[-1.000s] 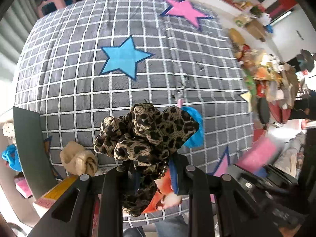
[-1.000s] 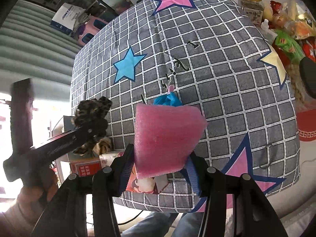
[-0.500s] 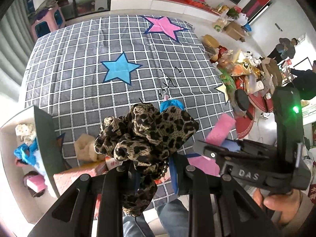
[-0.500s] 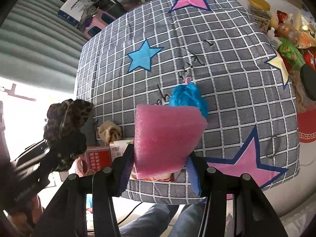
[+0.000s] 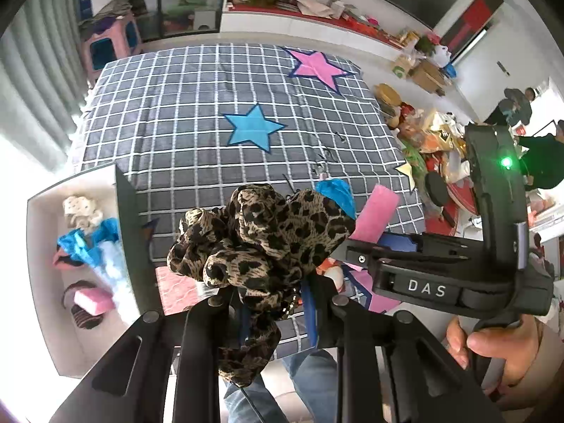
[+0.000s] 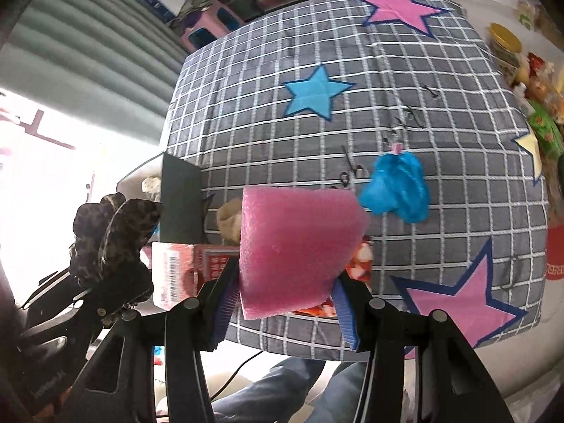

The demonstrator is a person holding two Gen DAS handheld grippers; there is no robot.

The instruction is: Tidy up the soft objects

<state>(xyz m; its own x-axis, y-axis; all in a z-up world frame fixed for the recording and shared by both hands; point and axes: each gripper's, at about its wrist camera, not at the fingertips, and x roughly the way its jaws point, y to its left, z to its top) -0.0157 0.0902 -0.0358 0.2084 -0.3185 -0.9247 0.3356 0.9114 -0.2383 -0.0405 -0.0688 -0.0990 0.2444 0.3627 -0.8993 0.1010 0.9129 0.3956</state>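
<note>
A grey checked bedspread [image 5: 183,112] with white grid lines covers the bed, and a blue star [image 5: 254,131] sits near its middle. Beyond the blue star lies a pink star [image 5: 319,67]. Past the bedspread's far left corner stands a pink stool [image 5: 109,40]. A yellow-lidded jar [image 6: 504,43] stands right of the bedspread.

Ahead of my left gripper spreads a grey checked bedspread [image 5: 197,112] with blue and pink stars, and beyond its far edge stand a pink stool [image 5: 109,47] and a white counter [image 5: 303,24]. To its left hang pale curtains [image 6: 81,46] with bright daylight [image 6: 38,162] below. Off to the right I see cluttered goods [image 5: 430,137] on the floor.
</note>
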